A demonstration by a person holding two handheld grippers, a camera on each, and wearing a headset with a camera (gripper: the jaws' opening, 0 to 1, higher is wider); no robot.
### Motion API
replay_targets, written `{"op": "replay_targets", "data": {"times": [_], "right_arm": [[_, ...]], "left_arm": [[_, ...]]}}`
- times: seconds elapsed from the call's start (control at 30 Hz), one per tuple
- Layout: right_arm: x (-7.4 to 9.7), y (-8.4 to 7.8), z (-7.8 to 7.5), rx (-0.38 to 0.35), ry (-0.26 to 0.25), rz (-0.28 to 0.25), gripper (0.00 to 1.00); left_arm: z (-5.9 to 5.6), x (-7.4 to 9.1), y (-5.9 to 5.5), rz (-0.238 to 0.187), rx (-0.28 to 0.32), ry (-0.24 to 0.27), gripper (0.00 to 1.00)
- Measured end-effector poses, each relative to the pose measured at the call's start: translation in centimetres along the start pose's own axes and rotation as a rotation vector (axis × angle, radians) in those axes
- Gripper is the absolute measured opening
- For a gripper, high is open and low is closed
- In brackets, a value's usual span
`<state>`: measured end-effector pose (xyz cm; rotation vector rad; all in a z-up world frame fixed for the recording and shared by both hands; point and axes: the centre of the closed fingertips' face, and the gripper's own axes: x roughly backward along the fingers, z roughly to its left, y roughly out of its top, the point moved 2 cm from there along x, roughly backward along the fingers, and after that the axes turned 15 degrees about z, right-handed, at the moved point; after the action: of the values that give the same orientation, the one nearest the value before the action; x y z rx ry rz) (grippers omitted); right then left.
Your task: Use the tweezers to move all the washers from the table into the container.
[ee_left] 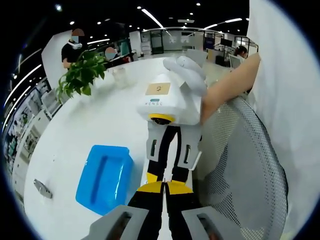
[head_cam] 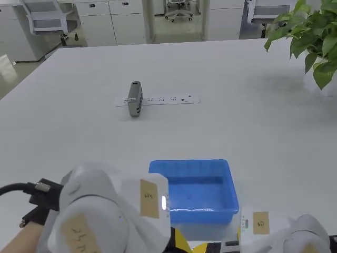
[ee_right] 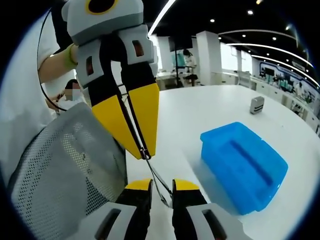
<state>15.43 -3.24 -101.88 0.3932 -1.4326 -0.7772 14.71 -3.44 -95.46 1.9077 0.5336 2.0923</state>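
Observation:
Thin metal tweezers (ee_right: 159, 182) run between my two grippers near the table's front edge. My left gripper (ee_right: 145, 152) comes down from the top of the right gripper view, its yellow fingers shut on the tweezers' upper end. My right gripper (ee_right: 162, 189) has its jaws nearly together around the lower end. In the left gripper view the right gripper (ee_left: 167, 172), labelled 2, meets the left gripper (ee_left: 166, 190) tip to tip. The blue container (head_cam: 202, 215) stands just beyond both grippers and looks bare inside; its wall (ee_right: 235, 192) lies right of the jaws.
A white power strip (head_cam: 171, 99) with a grey adapter (head_cam: 135, 98) lies mid-table. A potted plant (head_cam: 310, 37) stands at the far right corner. A mesh chair back (ee_left: 245, 165) is close behind the grippers. People stand in the background.

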Motion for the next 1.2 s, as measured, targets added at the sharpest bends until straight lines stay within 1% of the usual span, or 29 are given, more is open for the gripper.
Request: {"op": "replay_targets", "data": {"times": [0.07, 0.2, 0.47, 1.2], "right_arm": [[0.1, 0.25, 0.04, -0.01, 0.01, -0.014, 0.12], [-0.18, -0.01, 0.04, 0.001, 0.008, 0.003, 0.11], [-0.19, -0.02, -0.06, -0.001, 0.01, 0.003, 0.1], [-0.33, 0.08, -0.15, 0.002, 0.01, 0.002, 0.09]], "left_arm": [[0.01, -0.02, 0.04, -0.001, 0.0, -0.003, 0.0], [0.04, -0.08, 0.14, 0.0, 0.002, -0.008, 0.0], [-0.01, -0.17, 0.23, -0.002, 0.003, -0.015, 0.0], [0.16, -0.11, -0.03, -0.005, 0.022, -0.027, 0.0]]}}
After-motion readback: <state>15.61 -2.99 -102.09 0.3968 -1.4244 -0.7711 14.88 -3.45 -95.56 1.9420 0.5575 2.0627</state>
